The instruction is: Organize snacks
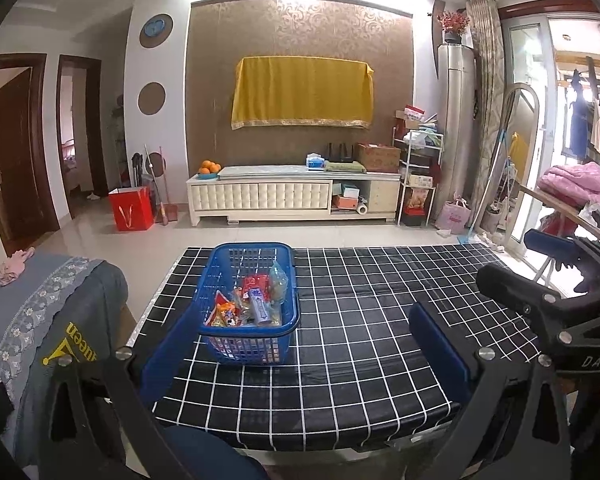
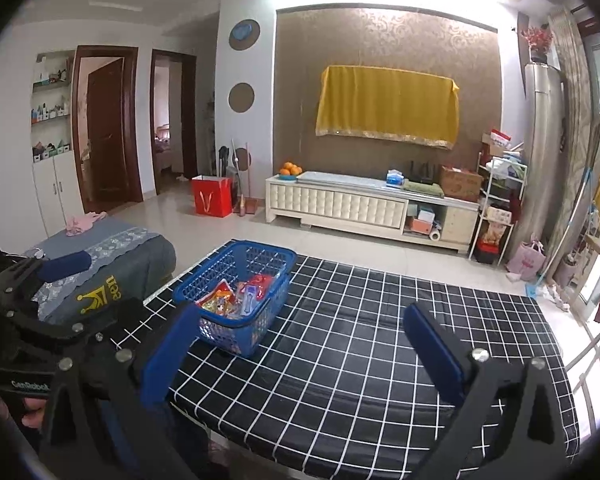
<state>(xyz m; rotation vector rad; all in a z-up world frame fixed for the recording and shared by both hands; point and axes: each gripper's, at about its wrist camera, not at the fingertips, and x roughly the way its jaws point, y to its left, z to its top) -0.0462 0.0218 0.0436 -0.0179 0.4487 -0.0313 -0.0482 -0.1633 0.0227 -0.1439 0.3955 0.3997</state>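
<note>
A blue mesh basket (image 1: 249,332) stands on the left part of a table covered with a black cloth with a white grid (image 1: 372,320). Several bright snack packets (image 1: 252,304) lie inside it. My left gripper (image 1: 304,346) hovers open over the near table edge, with the basket just ahead between its blue pads (image 1: 168,344). In the right wrist view the basket (image 2: 228,338) with its snacks (image 2: 236,298) sits ahead to the left. My right gripper (image 2: 300,346) is open and holds nothing, above bare cloth (image 2: 360,340).
A sofa arm under a grey-blue cover (image 1: 52,304) stands against the table's left side, a pink cloth (image 1: 14,268) on it. Across the tiled floor are a white TV cabinet (image 1: 292,194) and a red bag (image 1: 131,208). A hand (image 2: 32,408) holds the left gripper's handle.
</note>
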